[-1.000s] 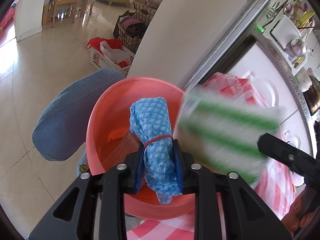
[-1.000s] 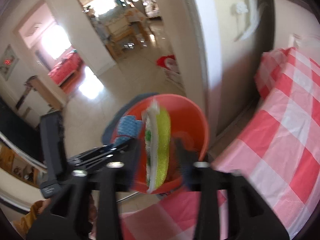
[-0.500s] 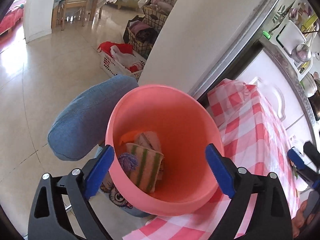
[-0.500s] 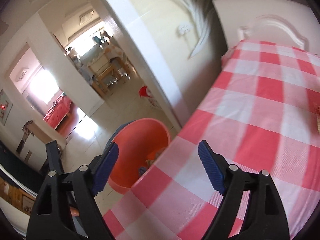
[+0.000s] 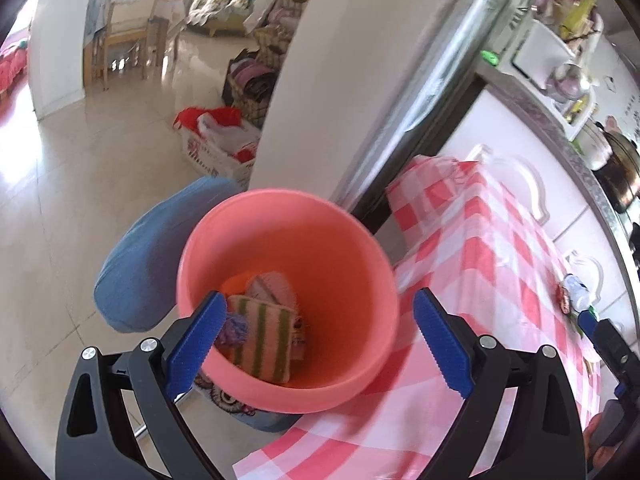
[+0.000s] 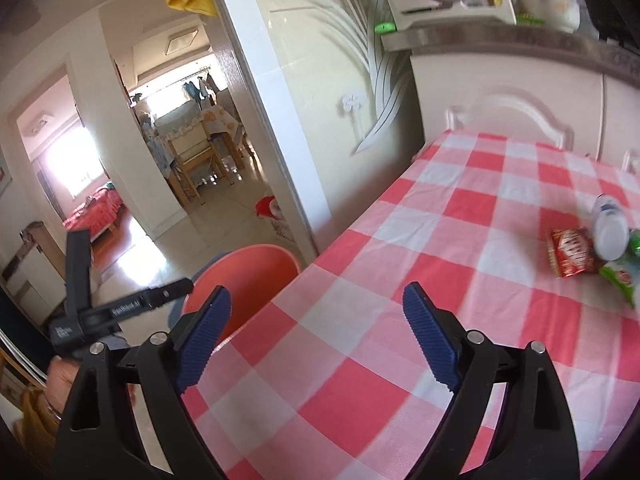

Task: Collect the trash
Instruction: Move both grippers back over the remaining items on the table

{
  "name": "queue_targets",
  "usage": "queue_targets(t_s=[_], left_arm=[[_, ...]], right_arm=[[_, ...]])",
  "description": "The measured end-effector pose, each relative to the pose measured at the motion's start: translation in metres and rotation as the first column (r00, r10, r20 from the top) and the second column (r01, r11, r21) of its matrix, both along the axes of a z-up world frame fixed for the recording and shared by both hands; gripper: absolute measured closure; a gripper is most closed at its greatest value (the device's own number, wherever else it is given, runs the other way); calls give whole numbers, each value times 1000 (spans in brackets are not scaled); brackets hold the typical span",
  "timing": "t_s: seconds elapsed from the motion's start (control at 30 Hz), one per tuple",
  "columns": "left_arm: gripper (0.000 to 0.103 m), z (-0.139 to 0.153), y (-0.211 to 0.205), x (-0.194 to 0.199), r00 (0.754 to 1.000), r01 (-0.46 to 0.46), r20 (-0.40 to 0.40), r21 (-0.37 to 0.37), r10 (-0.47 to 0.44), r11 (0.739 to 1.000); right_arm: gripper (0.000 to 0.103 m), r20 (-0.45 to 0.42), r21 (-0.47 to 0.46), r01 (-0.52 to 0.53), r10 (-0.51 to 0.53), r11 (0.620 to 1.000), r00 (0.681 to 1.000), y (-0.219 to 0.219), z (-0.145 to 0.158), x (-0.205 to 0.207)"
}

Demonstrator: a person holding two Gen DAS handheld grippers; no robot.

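Coral bin (image 5: 360, 264): round plastic tub, standing off the bench's corner beside a blue cushioned seat (image 5: 140, 268); open top faces the left wrist view.
Bin contents: green-striped sponge (image 5: 262, 338) lying flat near the bottom; a pinkish pad (image 5: 270, 286) just behind it, touching; a small bluish-purple bundle (image 5: 236, 326) beside the sponge, partly hidden by a tool finger.
Left tool (image 5: 316, 340): hangs above the bin, angled down into it; blue pads wide apart, nothing between them but the view into the tub.
Right tool (image 6: 316, 336): over the bench near its edge; jaws have just been opening and stand well apart, with only tablecloth seen between them.
Bench (image 6: 460, 240): covered in red-and-white checked cloth.
Trash left on bench: red snack wrapper (image 6: 570, 252), white plastic bottle (image 6: 608, 232) lying on its side just beside it, green-and-white packet (image 6: 620, 280) touching both; all well off from the right tool, toward the far right of its view.
Person: a hand (image 6: 60, 380) shows low at the left of the right wrist view, below the left tool's black frame.
Background: white cabinet doors behind the bench; doorway onto a tiled floor with chairs and baskets.
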State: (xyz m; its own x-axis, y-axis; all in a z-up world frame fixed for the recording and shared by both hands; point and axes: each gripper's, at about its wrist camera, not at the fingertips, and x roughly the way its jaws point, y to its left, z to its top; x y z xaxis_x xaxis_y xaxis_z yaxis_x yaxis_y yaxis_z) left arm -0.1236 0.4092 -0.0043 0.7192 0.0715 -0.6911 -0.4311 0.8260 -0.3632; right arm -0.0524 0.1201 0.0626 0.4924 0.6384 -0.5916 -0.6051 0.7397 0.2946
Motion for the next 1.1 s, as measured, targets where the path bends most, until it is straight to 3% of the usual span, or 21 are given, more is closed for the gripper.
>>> queue_targets(t_s=[0.33, 0.53, 1.1], left_arm=[[7, 29, -49, 11, 992, 107, 73, 9, -107, 994], [7, 44, -81, 15, 982, 161, 94, 25, -163, 987], [7, 63, -169, 27, 952, 291, 74, 93, -298, 952]], right_arm=[[15, 80, -36, 54, -51, 998, 996, -38, 1, -11], [15, 88, -9, 87, -86, 996, 992, -64, 5, -13], [14, 101, 73, 163, -170, 984, 980, -129, 20, -14]])
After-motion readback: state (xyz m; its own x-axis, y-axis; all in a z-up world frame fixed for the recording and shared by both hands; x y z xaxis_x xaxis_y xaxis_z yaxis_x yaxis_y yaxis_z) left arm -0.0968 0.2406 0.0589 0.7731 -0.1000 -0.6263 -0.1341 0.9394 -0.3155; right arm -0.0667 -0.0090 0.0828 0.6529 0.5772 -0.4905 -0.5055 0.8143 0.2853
